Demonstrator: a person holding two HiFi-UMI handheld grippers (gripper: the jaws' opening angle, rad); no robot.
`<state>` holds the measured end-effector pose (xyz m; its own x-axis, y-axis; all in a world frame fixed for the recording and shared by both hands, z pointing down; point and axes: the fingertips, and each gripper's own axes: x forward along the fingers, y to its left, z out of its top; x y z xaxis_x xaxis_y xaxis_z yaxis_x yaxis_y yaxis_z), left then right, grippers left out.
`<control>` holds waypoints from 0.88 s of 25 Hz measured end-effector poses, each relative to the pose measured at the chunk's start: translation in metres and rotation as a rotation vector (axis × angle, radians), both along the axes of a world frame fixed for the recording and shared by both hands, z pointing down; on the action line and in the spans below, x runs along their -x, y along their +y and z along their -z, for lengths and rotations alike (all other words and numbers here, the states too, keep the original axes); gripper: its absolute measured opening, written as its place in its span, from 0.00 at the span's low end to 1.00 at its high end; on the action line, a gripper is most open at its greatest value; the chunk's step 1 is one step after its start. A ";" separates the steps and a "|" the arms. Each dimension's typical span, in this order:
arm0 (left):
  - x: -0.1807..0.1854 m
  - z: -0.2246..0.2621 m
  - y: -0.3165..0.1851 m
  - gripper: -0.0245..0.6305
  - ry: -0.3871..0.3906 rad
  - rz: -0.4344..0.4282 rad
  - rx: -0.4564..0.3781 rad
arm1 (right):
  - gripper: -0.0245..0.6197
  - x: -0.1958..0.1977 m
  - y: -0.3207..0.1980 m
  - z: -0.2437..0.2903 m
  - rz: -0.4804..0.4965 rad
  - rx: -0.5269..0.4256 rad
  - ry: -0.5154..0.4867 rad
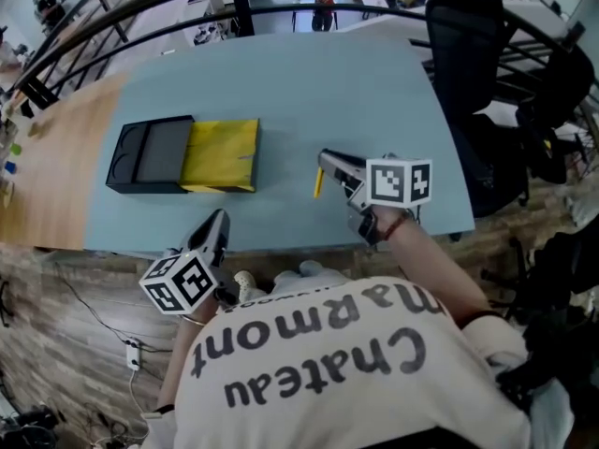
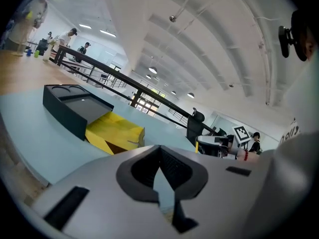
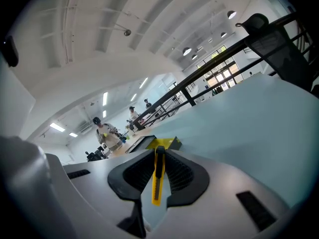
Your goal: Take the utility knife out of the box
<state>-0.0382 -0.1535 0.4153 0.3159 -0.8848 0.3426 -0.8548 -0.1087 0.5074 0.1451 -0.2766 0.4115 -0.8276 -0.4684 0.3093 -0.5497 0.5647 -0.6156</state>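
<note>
Above the table [image 1: 374, 101] near its edge, right claw [image 1: 324, 161] grips the utility knife [image 1: 318, 183]; left claw [image 1: 220, 221] closed.

Yellow knife [image 3: 158, 176] with black slider between the right gripper's [image 3: 158, 158] black ribbed pads [image 3: 182, 176]. Ahead of the jaws: yellow box [image 1: 222, 154], black tray [image 1: 150, 153], pale blue table [image 1: 328, 92]. Cubes [image 1: 400, 181] carry black-and-white squares.
</note>
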 end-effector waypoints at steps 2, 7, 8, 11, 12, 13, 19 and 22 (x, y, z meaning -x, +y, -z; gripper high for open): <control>-0.013 -0.008 0.011 0.04 0.011 0.018 0.010 | 0.17 -0.013 0.005 -0.005 0.014 0.004 0.006; -0.036 -0.025 0.033 0.04 0.025 0.057 0.036 | 0.17 -0.035 0.015 -0.010 0.051 0.009 0.002; -0.040 -0.026 0.035 0.04 0.023 0.058 0.038 | 0.17 -0.037 0.017 -0.010 0.054 0.007 -0.002; -0.052 -0.024 0.039 0.04 0.010 0.039 0.045 | 0.17 -0.044 0.021 -0.012 0.049 0.009 -0.010; -0.056 -0.023 0.039 0.04 0.005 0.031 0.047 | 0.17 -0.047 0.023 -0.013 0.044 0.012 -0.014; -0.058 -0.022 0.040 0.04 0.000 0.023 0.046 | 0.17 -0.049 0.024 -0.013 0.039 0.014 -0.019; -0.051 -0.015 0.036 0.04 -0.010 0.010 0.034 | 0.17 -0.050 0.029 -0.014 0.006 0.021 -0.031; -0.049 -0.009 0.035 0.04 -0.006 0.007 0.020 | 0.17 -0.054 0.033 -0.012 -0.005 0.036 -0.042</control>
<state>0.0112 -0.1189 0.4243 0.3074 -0.8799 0.3623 -0.8584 -0.0921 0.5046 0.1988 -0.2434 0.4231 -0.8380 -0.4614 0.2913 -0.5256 0.5389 -0.6583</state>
